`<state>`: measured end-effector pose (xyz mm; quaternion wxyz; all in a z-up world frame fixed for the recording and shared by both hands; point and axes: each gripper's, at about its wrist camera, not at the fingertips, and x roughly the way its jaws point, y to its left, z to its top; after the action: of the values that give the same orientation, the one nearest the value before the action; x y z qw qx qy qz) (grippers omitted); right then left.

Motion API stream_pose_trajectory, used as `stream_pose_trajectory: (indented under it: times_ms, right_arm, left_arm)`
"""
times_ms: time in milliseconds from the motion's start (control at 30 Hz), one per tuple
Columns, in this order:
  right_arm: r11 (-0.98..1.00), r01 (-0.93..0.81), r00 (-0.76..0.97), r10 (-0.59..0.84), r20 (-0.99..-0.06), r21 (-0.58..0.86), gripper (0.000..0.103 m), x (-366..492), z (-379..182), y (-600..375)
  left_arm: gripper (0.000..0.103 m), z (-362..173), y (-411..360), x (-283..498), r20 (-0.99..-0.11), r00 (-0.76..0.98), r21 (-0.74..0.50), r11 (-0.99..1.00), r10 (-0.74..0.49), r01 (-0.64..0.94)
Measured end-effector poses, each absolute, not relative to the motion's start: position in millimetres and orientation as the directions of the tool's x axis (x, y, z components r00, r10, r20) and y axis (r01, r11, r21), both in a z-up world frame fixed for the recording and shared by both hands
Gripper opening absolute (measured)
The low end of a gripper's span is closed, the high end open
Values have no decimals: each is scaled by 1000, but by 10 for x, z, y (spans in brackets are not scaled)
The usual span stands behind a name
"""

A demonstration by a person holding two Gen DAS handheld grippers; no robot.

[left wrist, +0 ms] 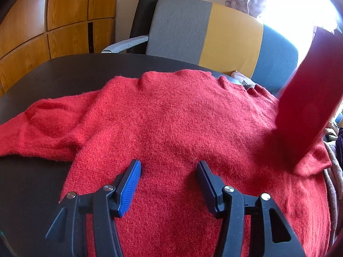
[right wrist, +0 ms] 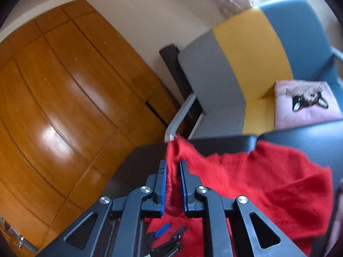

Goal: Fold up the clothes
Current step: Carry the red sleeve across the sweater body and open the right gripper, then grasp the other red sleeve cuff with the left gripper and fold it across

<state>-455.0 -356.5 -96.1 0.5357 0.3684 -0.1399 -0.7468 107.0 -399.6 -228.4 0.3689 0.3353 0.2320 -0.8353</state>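
- The red sweater (left wrist: 171, 124) is lying spread across the dark tabletop (left wrist: 64, 75), its left sleeve (left wrist: 38, 126) stretching out flat.
- The right hand-held gripper (right wrist: 173, 184) is pinching the other sleeve (left wrist: 306, 107) and lifting it above the body.
- The left hand-held gripper (left wrist: 169, 184) is hovering with its jaws apart over the lower body, gripping nothing.
- Judging by this, one sleeve fold is under way; the body is lying unfolded.

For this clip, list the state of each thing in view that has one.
Red sweater: spread on the table, not yet folded.
Left sleeve: lying flat, stretched out.
Right sleeve: lifted off the table.
Left gripper: open, over the sweater.
Right gripper: shut on the right sleeve.
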Motion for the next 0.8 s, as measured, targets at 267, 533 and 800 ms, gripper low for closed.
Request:
stream_pose_trajectory:
  times_ms: [267, 533, 800]
  right_arm:
    - [-560, 606, -194, -793, -578, 565, 32, -4462, -1879, -3003]
    - [-718, 643, -334, -577, -745, 267, 29, -4175, -2598, -2848]
    - [-674, 711, -359, -594, -720, 200, 54, -4079, -2663, -2866]
  left_arm:
    - [55, -2279, -3990, 1059, -732, -498, -133, -619, -465, 774]
    - [60, -2259, -4043, 1122, -729, -542, -200, -626, -419, 753]
    - [62, -2136, -4472, 1312, -724, -639, -425, -561, -261, 711]
